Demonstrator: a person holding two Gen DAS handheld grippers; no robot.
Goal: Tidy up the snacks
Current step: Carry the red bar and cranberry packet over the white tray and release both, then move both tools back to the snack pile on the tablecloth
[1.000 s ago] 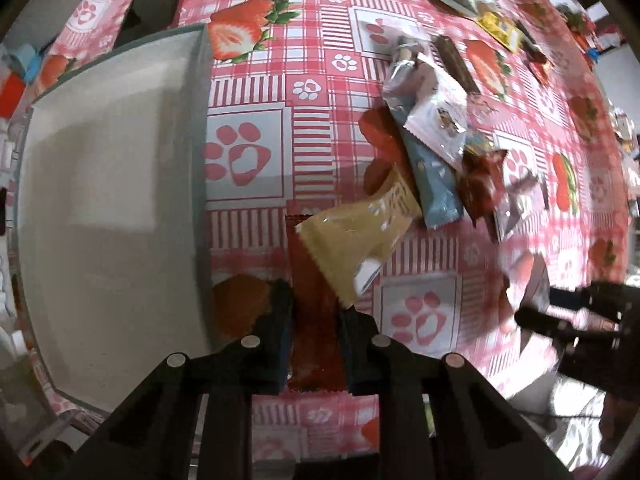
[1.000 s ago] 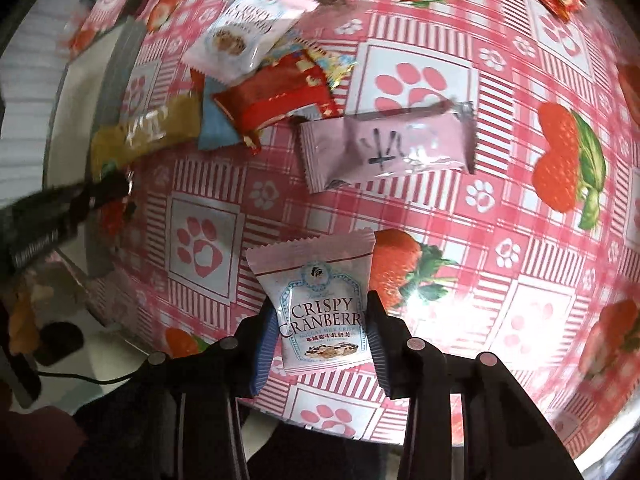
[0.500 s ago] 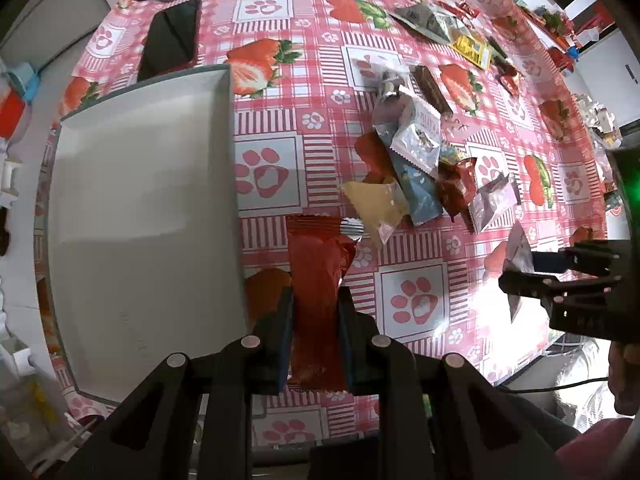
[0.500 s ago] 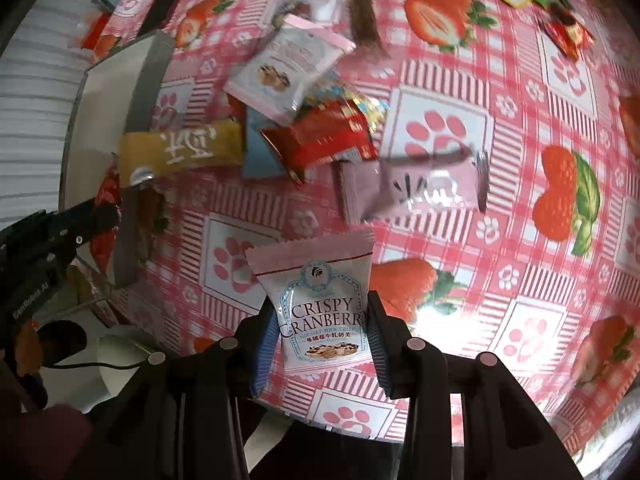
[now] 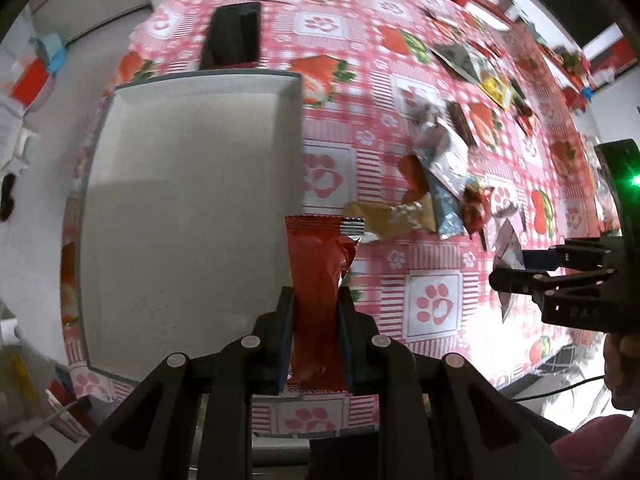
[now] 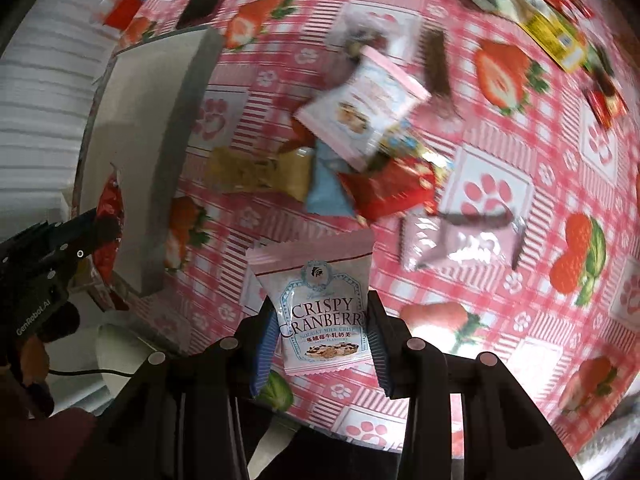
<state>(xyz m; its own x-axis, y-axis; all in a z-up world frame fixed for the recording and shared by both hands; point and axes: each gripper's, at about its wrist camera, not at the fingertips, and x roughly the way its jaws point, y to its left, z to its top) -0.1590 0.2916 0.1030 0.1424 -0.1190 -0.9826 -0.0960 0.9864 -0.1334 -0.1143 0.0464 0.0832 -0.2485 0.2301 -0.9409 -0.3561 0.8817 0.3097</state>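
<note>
1. Red wrapper is clamped between your left gripper fingers, beside the grey tray's rim, ready to drop.
2. Your right gripper pinches the cranberry packet; the snack pile lies beyond its fingertips.

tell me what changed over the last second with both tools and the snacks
Both tools rose away from the table: the left tool carried its red packet up toward the grey tray, and the right tool lifted the cranberry packet. Both grips held; the snack pile stayed put.
</note>
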